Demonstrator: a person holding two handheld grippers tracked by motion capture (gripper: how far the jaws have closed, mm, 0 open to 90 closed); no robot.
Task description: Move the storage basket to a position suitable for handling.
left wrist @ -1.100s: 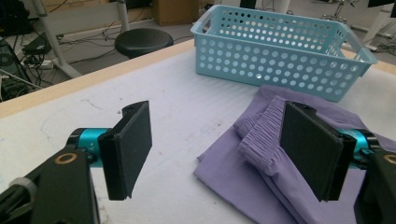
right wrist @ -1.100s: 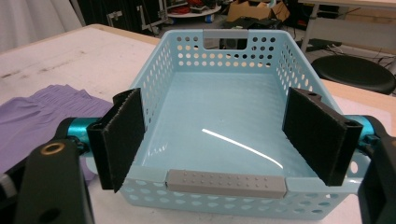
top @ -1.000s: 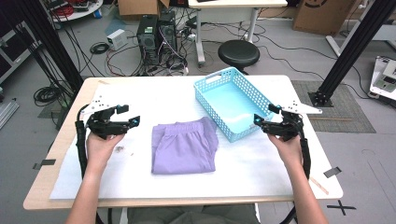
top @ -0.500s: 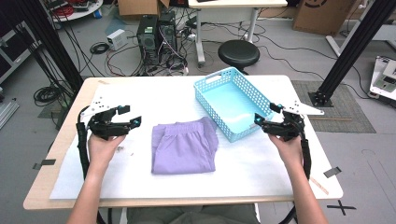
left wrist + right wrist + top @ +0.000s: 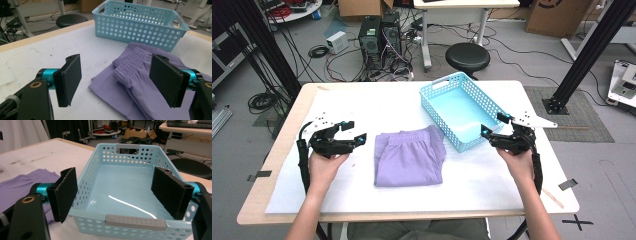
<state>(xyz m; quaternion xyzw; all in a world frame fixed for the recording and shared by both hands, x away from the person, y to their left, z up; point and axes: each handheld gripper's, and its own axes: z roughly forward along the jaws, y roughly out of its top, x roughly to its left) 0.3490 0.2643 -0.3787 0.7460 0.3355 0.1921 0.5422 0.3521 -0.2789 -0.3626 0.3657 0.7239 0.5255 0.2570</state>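
Folded purple shorts [image 5: 409, 156] lie flat in the middle of the white-covered table [image 5: 377, 102], their elastic waistband [image 5: 131, 65] turned toward the basket. A light blue perforated basket [image 5: 460, 110] stands empty at the back right, one corner touching the shorts. My left gripper [image 5: 353, 132] hovers open just left of the shorts [image 5: 140, 85], nothing between its jaws. My right gripper [image 5: 494, 125] hovers open at the basket's near right end, facing its grey-handled short wall [image 5: 135, 222]. The basket [image 5: 125, 185] interior is bare.
Beyond the table's far edge stand a black stool [image 5: 467, 57], computer towers [image 5: 379, 35] and loose cables on the floor. Black frame posts [image 5: 592, 50] rise at the right. The padded sheet reaches close to the table's front edge.
Both grippers stay almost where they were. The right one has edged slightly toward the basket's end.
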